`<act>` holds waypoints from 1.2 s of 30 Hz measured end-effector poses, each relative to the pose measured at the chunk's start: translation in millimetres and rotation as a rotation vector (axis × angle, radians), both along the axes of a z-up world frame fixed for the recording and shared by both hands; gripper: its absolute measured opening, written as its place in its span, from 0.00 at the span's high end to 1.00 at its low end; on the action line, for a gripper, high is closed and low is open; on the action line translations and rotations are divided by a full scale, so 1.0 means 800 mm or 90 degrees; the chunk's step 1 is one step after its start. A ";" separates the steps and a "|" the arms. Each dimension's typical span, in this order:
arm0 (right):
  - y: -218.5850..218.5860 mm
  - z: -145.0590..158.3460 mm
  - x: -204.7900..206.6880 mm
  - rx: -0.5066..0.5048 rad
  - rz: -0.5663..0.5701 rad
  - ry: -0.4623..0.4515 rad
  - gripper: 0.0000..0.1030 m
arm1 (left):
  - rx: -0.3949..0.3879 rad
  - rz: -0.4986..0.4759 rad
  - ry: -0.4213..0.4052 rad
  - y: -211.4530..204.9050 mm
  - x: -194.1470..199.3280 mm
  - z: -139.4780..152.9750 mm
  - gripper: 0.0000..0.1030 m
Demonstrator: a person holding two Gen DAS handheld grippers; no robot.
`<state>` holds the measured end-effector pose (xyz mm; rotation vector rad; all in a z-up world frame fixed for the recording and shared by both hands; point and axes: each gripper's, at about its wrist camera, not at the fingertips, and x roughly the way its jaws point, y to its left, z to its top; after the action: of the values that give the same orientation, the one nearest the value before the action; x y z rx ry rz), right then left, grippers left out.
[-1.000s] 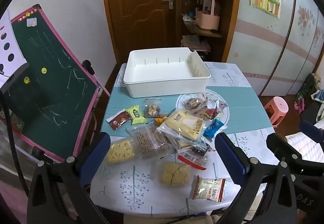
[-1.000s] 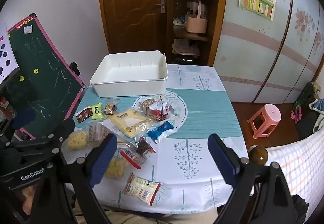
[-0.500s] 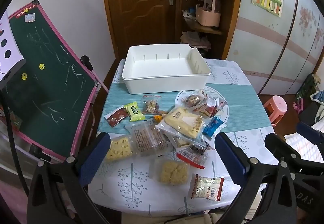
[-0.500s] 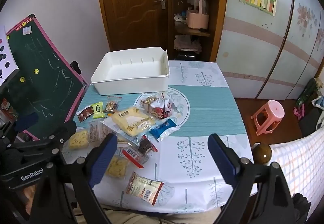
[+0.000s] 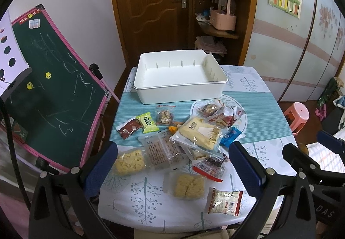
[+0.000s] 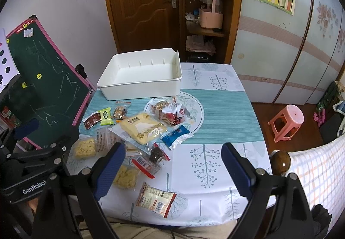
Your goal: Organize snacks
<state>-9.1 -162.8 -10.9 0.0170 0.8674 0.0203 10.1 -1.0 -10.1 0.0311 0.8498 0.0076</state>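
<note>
With both the left tongs (image 5: 172,165) and right tongs (image 6: 172,165) spread apart and empty above the worktop (image 6: 215,165), the overlapping snacks (image 5: 194,133) before the empty white bin (image 5: 179,79) risk a slippery double pick.

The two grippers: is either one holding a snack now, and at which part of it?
Nothing is held. The left gripper and the right gripper are both open above the table, and the snack packets lie loose.
</note>
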 end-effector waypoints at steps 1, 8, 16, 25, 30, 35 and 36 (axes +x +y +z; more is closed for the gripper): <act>0.000 0.000 0.000 -0.001 0.000 0.000 0.11 | 0.001 0.000 -0.001 0.000 0.000 0.000 0.01; 0.001 0.001 0.001 -0.001 0.000 0.002 0.11 | -0.001 0.001 0.006 0.004 0.000 0.001 0.01; 0.003 -0.001 0.000 0.001 0.002 0.003 0.11 | 0.002 0.001 0.007 0.007 0.000 0.001 0.01; 0.003 -0.003 0.000 0.001 0.001 0.004 0.11 | 0.002 0.001 0.008 0.008 0.000 -0.002 0.01; 0.006 -0.008 -0.001 0.001 0.003 0.009 0.11 | 0.007 0.001 0.013 0.010 -0.001 -0.005 0.01; 0.008 -0.008 -0.002 0.000 0.002 0.005 0.11 | 0.016 -0.001 0.017 0.009 -0.003 -0.007 0.01; 0.008 -0.007 -0.002 -0.001 0.002 0.004 0.11 | 0.018 -0.002 0.017 0.010 -0.003 -0.007 0.01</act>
<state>-10.5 -156.8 -16.7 0.0142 0.8740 0.0231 7.8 6.6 -15.4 0.0590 0.8764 0.0167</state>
